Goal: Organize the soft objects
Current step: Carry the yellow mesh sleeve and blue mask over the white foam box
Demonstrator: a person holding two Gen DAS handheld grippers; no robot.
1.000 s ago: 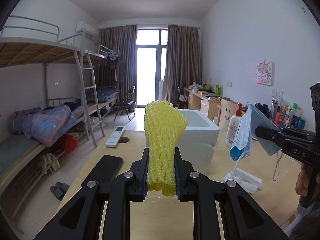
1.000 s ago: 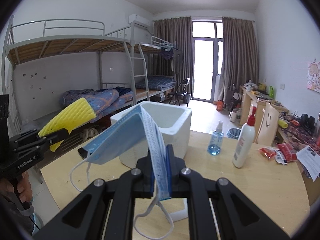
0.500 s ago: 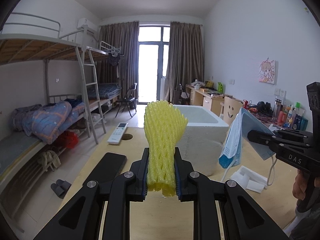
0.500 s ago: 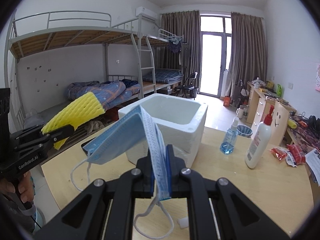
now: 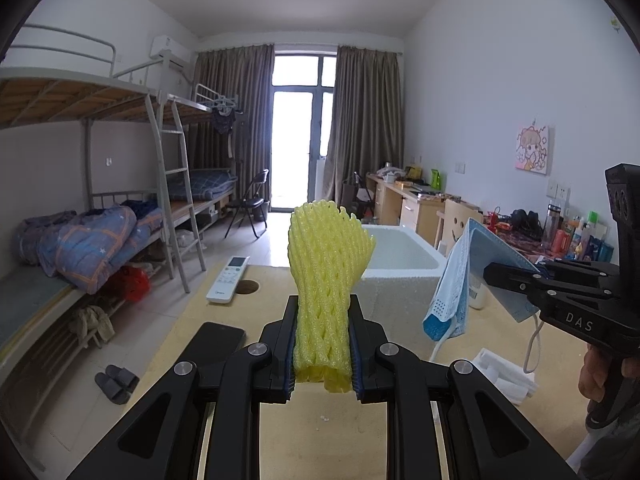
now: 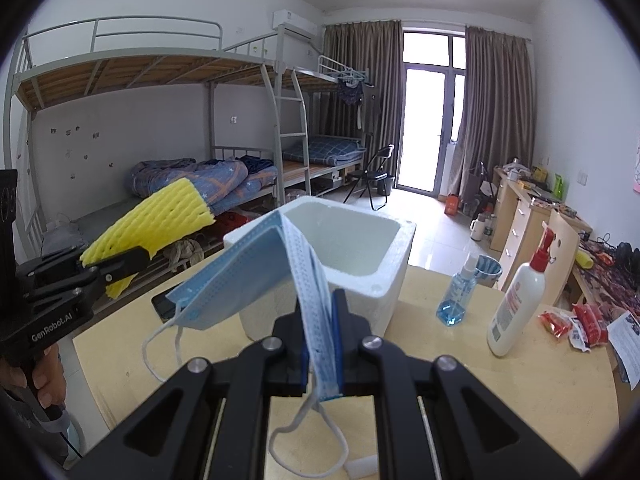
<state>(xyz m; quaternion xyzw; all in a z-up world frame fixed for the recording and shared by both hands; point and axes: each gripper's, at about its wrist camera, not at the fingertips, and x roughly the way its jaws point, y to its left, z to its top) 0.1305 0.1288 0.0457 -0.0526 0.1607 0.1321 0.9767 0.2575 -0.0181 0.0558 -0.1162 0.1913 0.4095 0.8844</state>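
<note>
My left gripper is shut on a yellow foam net sleeve, which stands upright between its pads; from the right wrist view the same yellow foam net sleeve sticks out at the left. My right gripper is shut on a blue face mask, whose folded body hangs left and whose ear loops dangle. From the left wrist view that blue face mask hangs at the right. A white foam box, open on top, stands on the table just beyond both grippers; in the left wrist view the white foam box sits behind the sleeve.
On the wooden table stand a white pump bottle, a small blue spray bottle and red snack packets. A remote, a black phone and white foam pieces lie nearby. Bunk beds line the left wall.
My right gripper with the mask has shifted closer to the foam box, which now sits larger and more central. The left gripper and sleeve have stayed put.
</note>
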